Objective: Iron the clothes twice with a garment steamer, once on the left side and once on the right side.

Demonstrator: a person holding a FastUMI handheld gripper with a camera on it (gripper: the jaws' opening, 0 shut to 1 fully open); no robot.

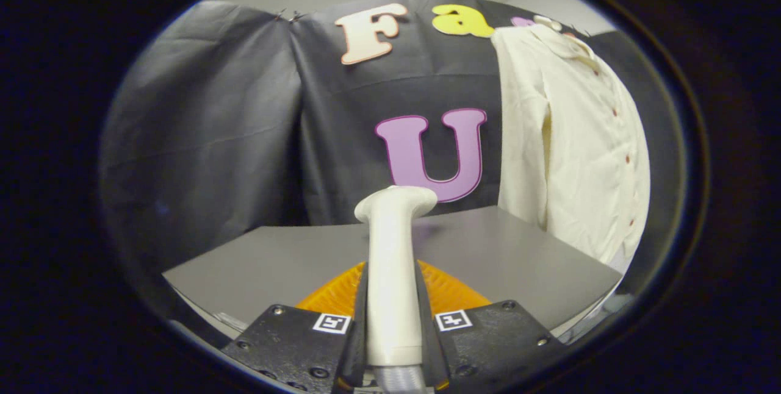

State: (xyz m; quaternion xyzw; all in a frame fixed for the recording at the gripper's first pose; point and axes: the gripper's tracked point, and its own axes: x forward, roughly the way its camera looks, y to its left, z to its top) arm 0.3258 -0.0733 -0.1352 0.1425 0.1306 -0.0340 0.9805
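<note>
A white garment steamer (393, 260) stands upright between my fingers, its handle clamped from both sides and its head reaching up ahead of them. My gripper (393, 321) is shut on that handle. A cream button-up shirt (573, 138) hangs against the black booth wall, off to the right and beyond the steamer head, with its button row running down its right part. The steamer head is clearly apart from the shirt, above the grey table (518, 260).
An orange ribbed object (448, 293) lies on the grey table just ahead of the fingers, partly hidden by the steamer handle. Black cloth walls close the booth behind and to the left. The table's edge runs near the fingers on the left.
</note>
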